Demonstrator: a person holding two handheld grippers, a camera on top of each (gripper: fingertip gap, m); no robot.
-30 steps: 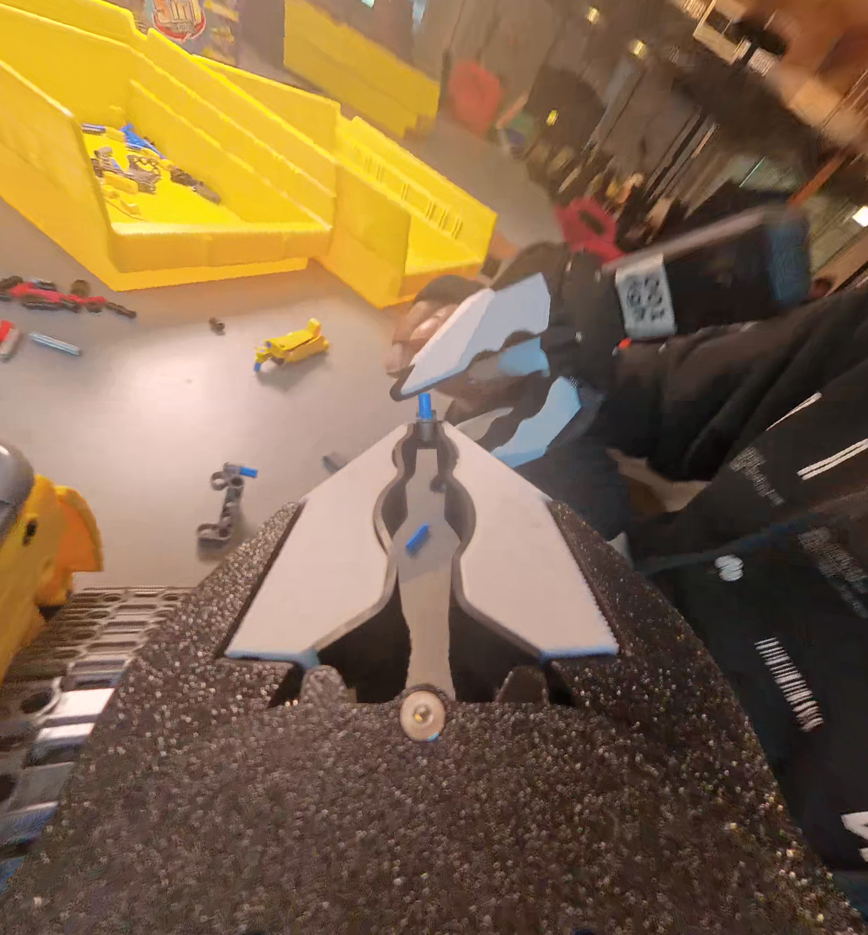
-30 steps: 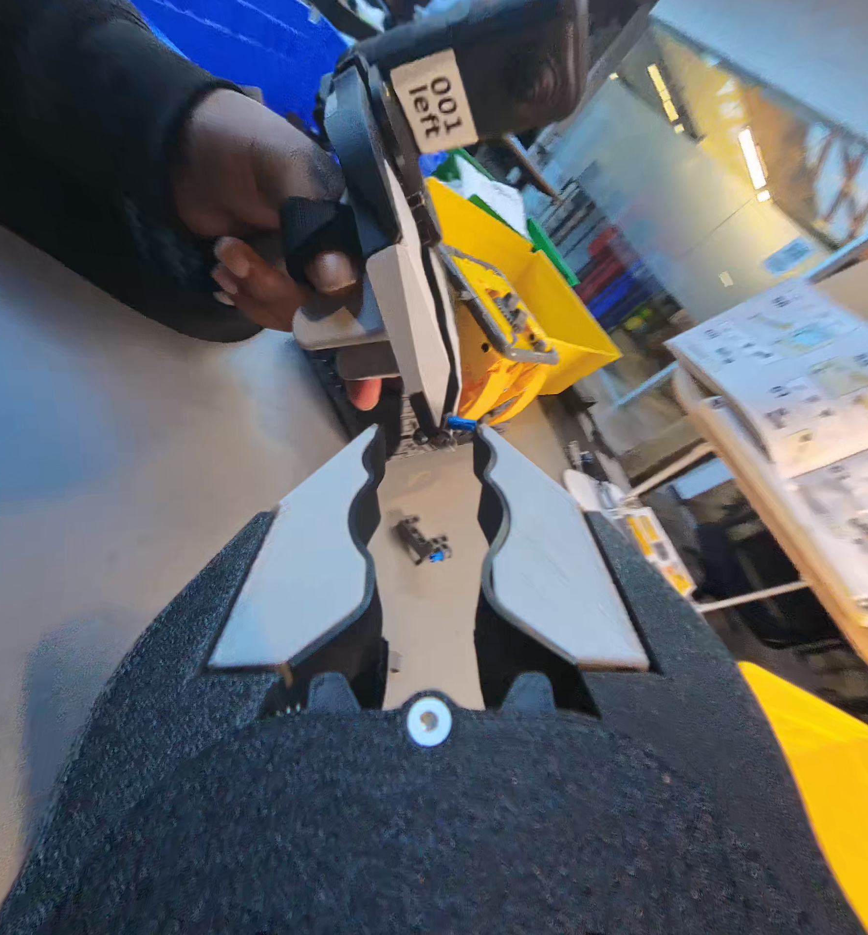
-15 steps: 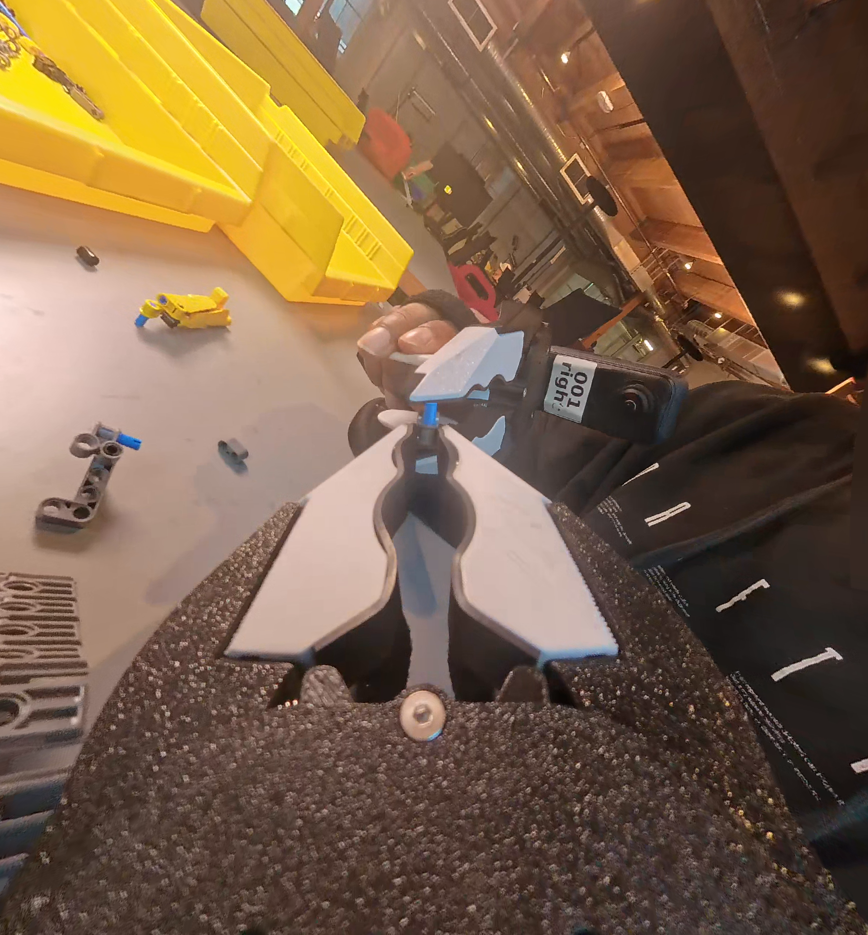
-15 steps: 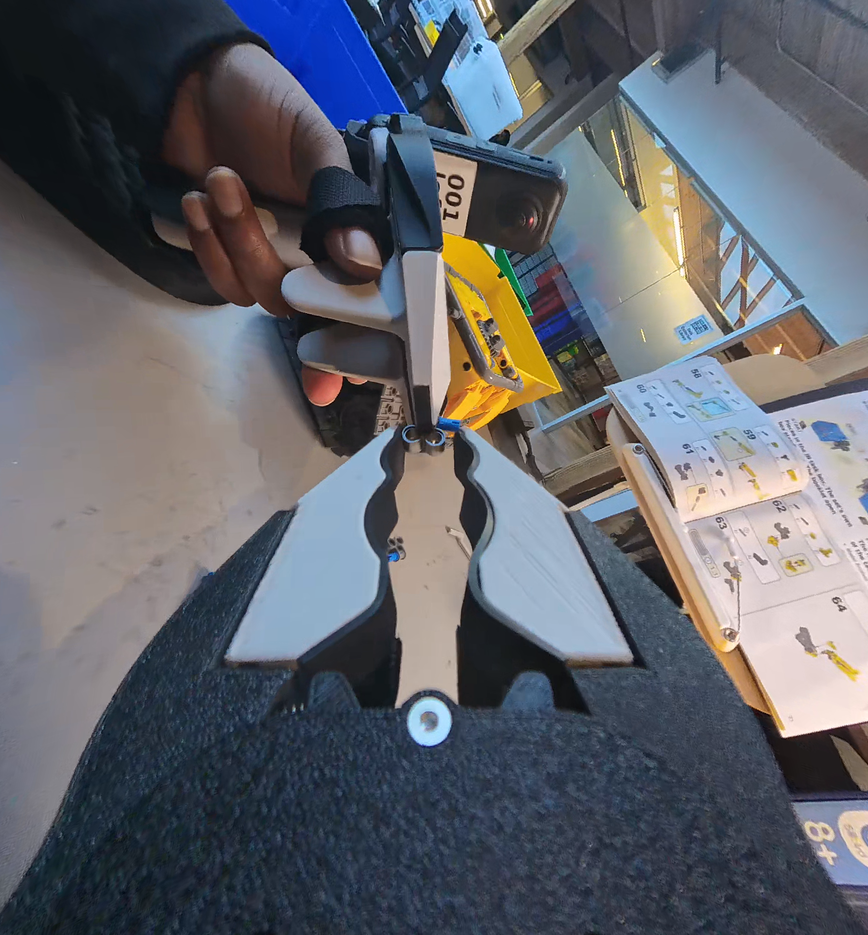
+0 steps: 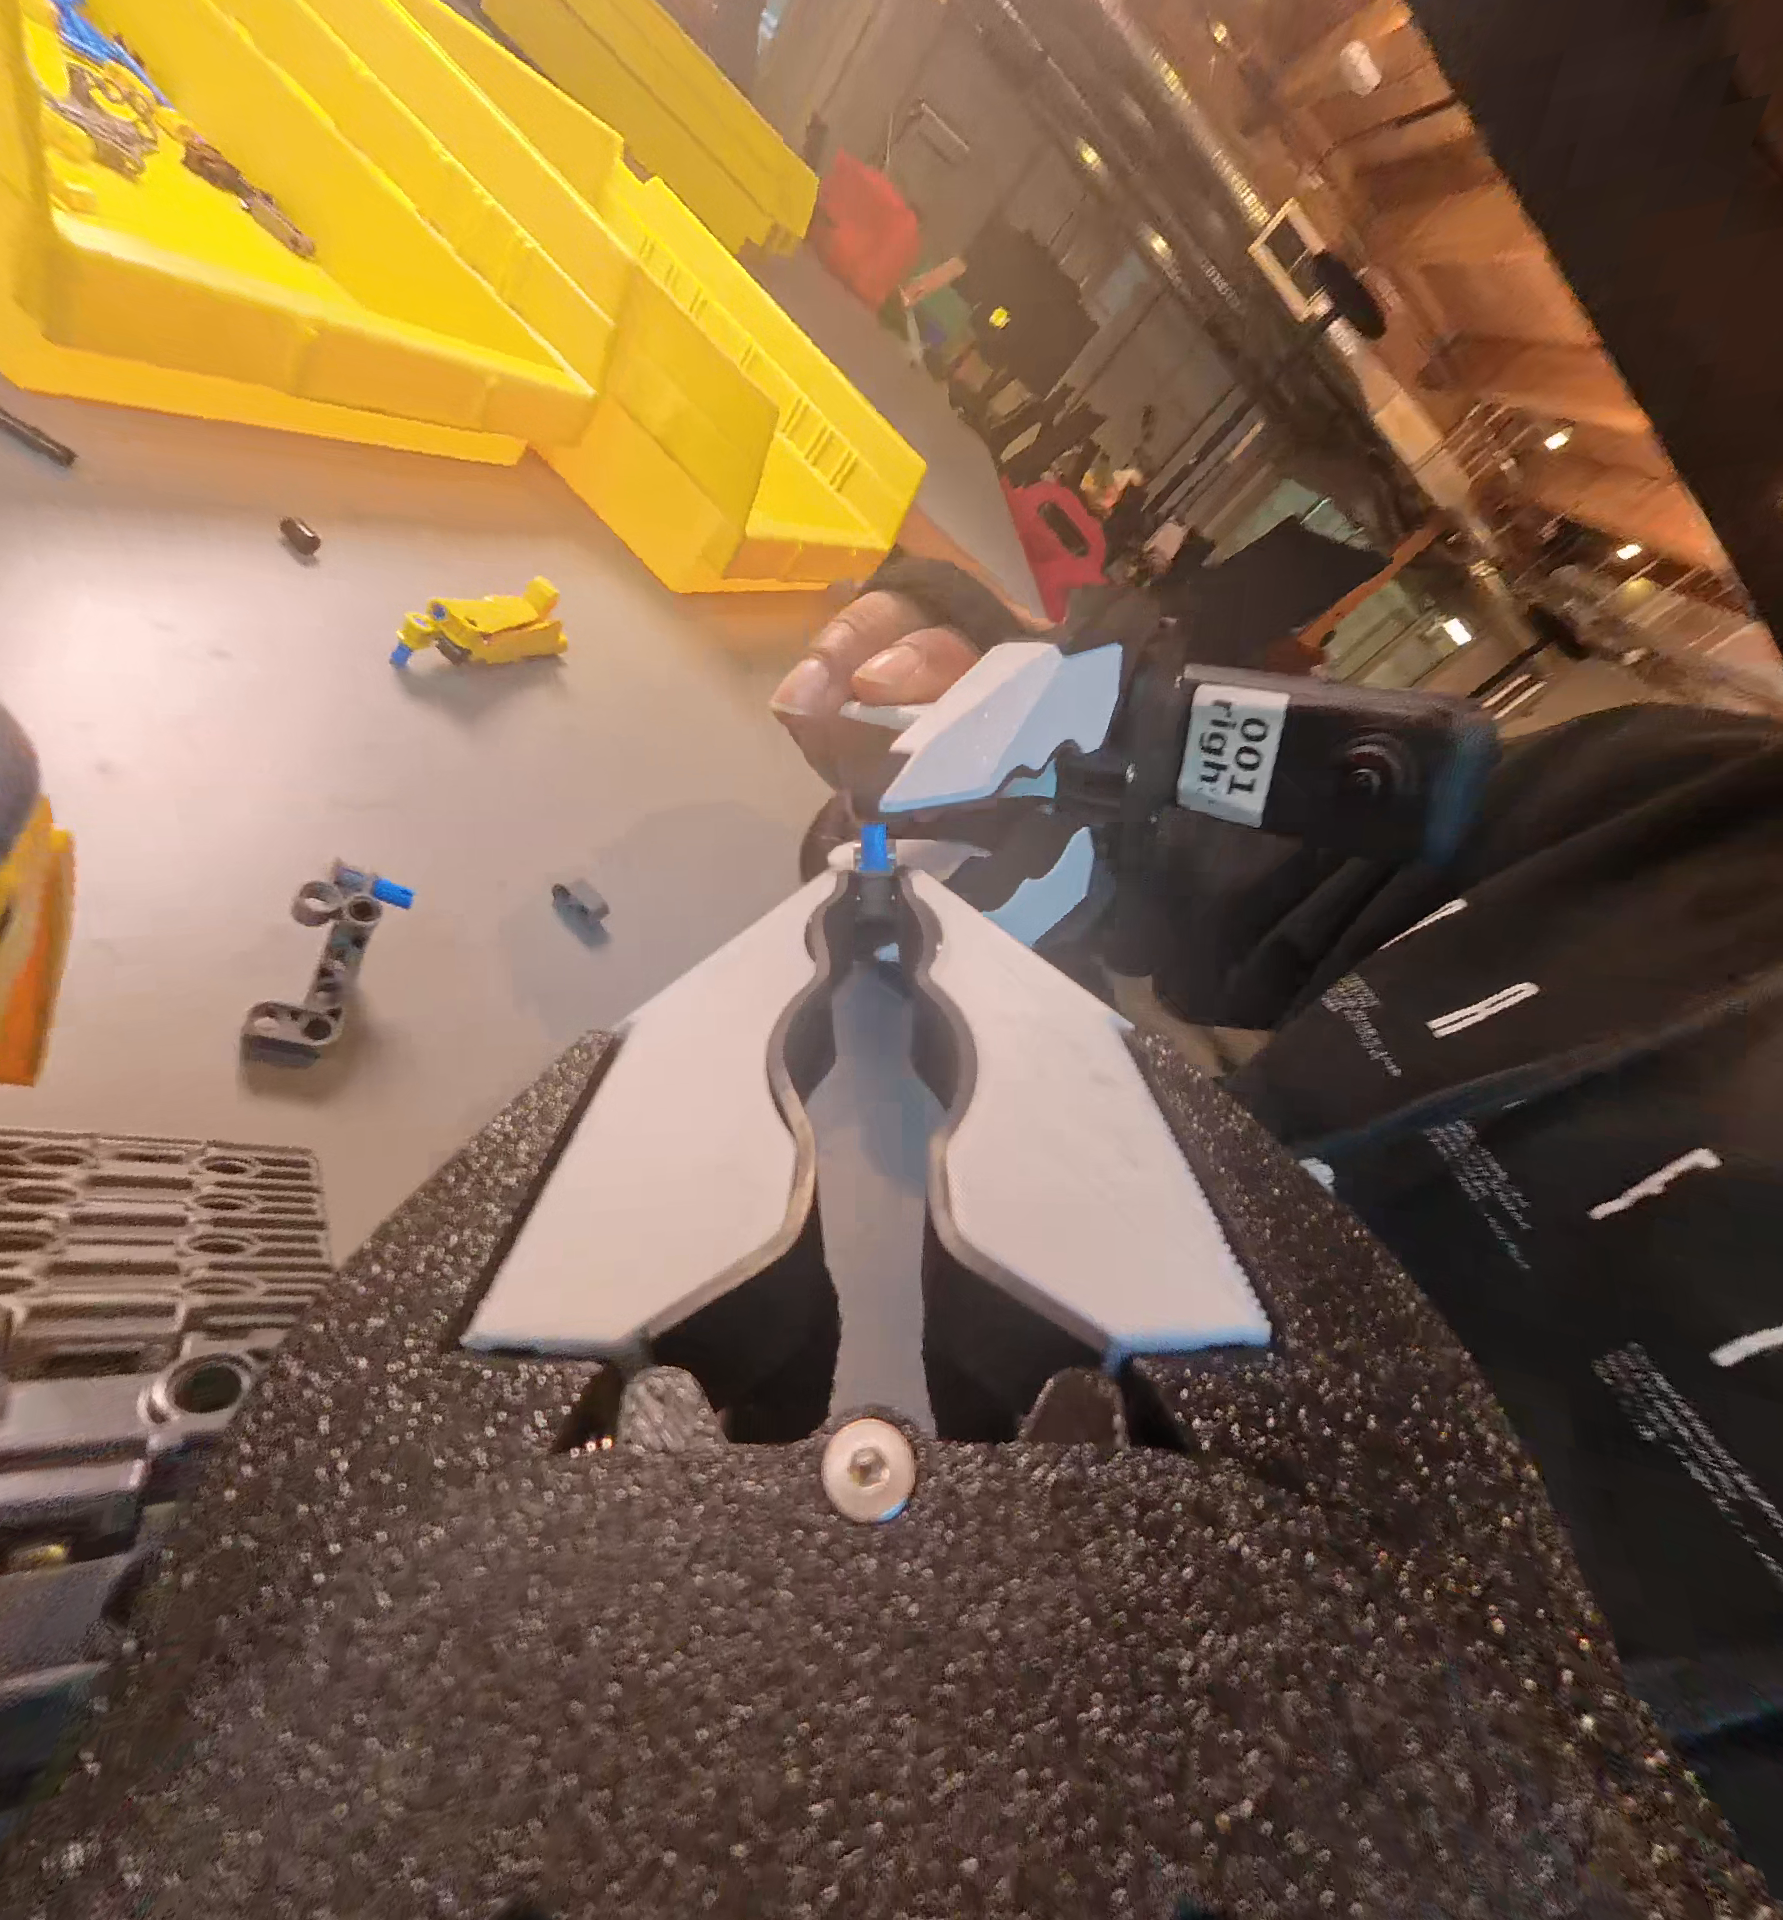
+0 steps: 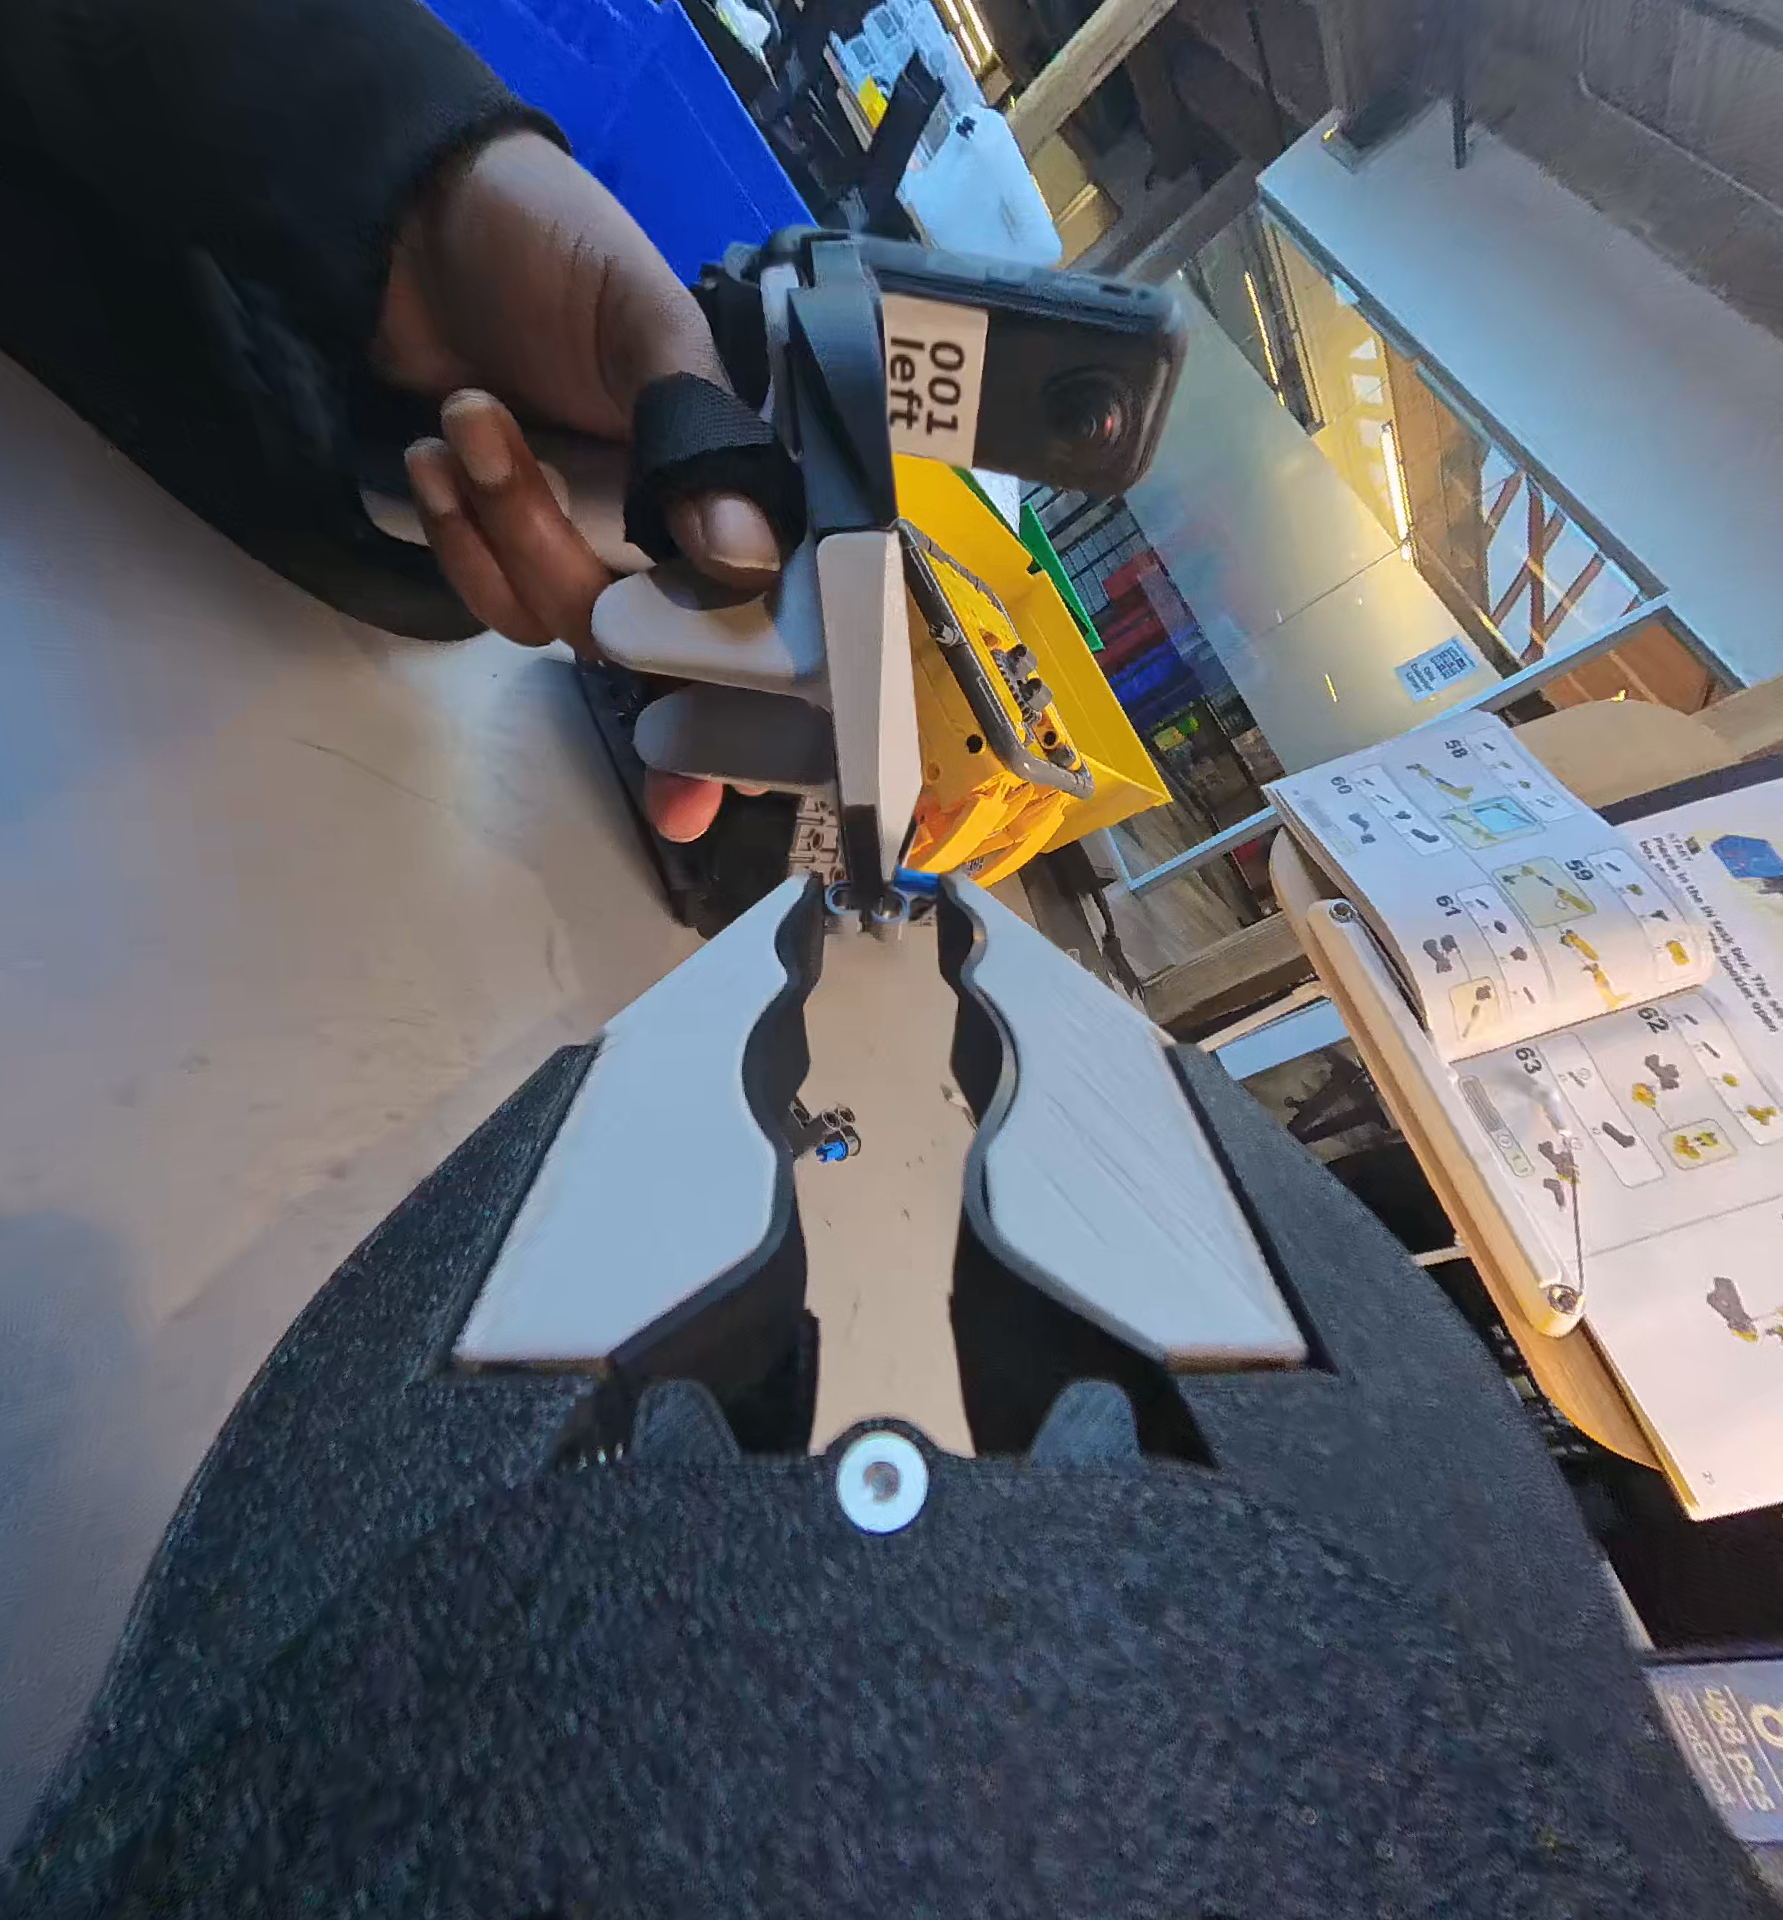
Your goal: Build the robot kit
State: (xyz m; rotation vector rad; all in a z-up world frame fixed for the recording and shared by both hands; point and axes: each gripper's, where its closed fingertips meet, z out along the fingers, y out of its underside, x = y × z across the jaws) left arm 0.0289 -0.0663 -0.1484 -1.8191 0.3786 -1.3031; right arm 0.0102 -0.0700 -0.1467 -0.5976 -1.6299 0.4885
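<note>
The grey counter point(image 5: 191, 790) is carrying everything, and yellow bins point(image 5: 430, 260) are sitting across it from ten to twelve o'clock in the left wrist view. An open instruction booklet point(image 6: 1593, 1039) is lying on a stand at three o'clock in the right wrist view. A yellow and grey brick model point(image 6: 1001, 727) is standing behind the left tool, with a dark perforated plate point(image 5: 118, 1226) lying at eight o'clock in the left wrist view.

The left tongs point(image 5: 871, 914) are pressing together on a small dark beam piece point(image 5: 871, 930) that is bearing a blue pin point(image 5: 873, 847) at its far end. The right tongs point(image 6: 876, 904) are standing a little apart around that same piece point(image 6: 856, 902), and I cannot tell whether they are touching it. In the left wrist view the right tool point(image 5: 980, 727) is reaching in from two o'clock, its tip sitting just beside the pin.

Loose on the counter, a small yellow assembly point(image 5: 487, 634) is lying at eleven o'clock, a grey angled beam point(image 5: 321, 966) at nine o'clock, and a dark connector point(image 5: 580, 899) just beside the left tongs.
</note>
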